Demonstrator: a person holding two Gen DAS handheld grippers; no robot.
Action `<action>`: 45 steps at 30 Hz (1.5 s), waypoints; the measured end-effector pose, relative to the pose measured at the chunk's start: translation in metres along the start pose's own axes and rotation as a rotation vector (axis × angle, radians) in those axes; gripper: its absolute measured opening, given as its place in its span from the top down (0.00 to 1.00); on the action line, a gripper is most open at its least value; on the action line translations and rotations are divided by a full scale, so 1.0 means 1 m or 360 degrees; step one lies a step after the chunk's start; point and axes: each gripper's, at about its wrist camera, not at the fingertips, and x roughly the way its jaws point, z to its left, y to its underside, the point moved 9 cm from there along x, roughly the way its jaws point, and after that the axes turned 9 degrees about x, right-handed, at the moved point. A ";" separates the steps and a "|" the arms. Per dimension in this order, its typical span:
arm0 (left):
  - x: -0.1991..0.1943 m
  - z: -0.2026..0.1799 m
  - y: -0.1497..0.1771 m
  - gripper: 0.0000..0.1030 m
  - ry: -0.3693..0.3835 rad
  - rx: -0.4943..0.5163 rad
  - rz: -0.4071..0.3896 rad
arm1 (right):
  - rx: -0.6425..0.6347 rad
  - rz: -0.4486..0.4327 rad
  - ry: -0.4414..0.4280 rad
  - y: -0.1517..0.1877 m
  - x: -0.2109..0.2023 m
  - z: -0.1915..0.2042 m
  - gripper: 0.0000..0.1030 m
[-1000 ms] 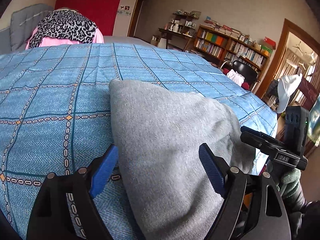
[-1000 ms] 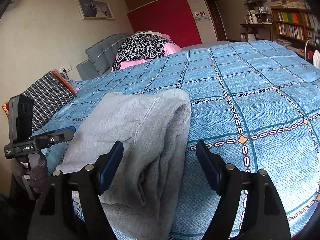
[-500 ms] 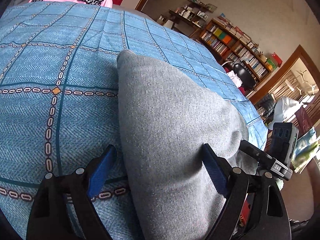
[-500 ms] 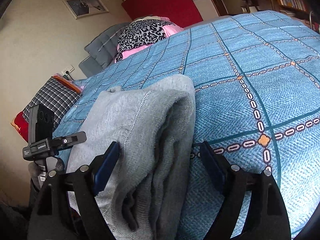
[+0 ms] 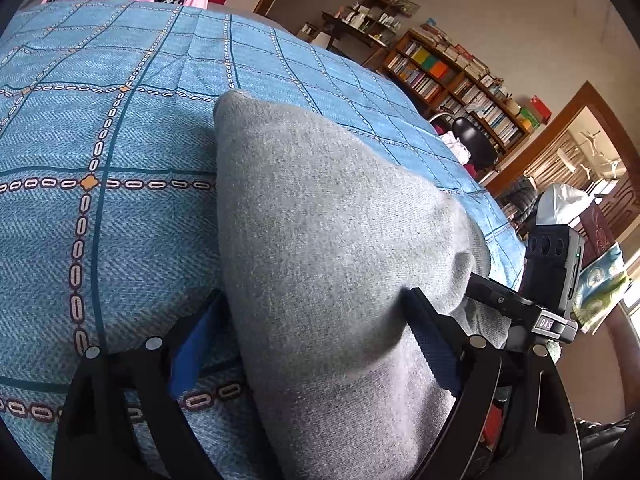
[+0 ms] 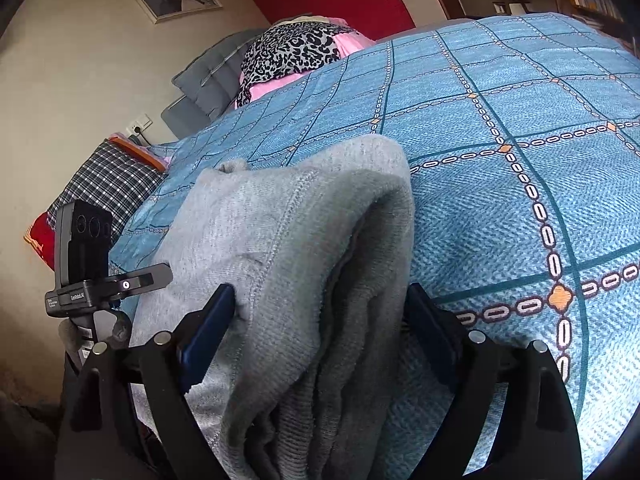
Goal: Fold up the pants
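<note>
We see the grey pants [image 5: 328, 248] folded on the blue bedspread [image 5: 100, 128]. Our left gripper [image 5: 316, 344] and right gripper [image 6: 316, 336] straddle them, jaws opening, released. One device [image 5: 546, 324] reads "DAS".

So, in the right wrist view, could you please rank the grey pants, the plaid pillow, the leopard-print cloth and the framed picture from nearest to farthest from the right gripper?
1. Grey pants: between the right gripper's opening fingers, bunched on the bed.
2. Plaid pillow: left, at the bed's edge.
3. Leopard-print cloth: far end of the bed, above centre.
4. Framed picture: on the wall, upper left.
</note>
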 end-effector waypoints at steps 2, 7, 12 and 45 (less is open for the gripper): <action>0.001 -0.006 0.002 0.15 0.0018 0.0036 0.0010 | -0.0043 0.0007 0.0024 0.002 0.002 0.004 0.15; 0.005 -0.014 -0.001 0.29 -0.0004 0.0071 0.0011 | -0.0052 0.0019 0.0012 0.001 0.005 0.007 0.24; 0.002 -0.016 -0.007 0.47 0.0016 0.0048 -0.0018 | -0.0064 -0.0013 -0.0037 0.002 0.003 0.010 0.40; 0.036 -0.067 -0.154 0.64 -0.0138 0.0355 -0.0200 | -0.0200 -0.0357 0.0064 -0.120 -0.035 0.003 0.51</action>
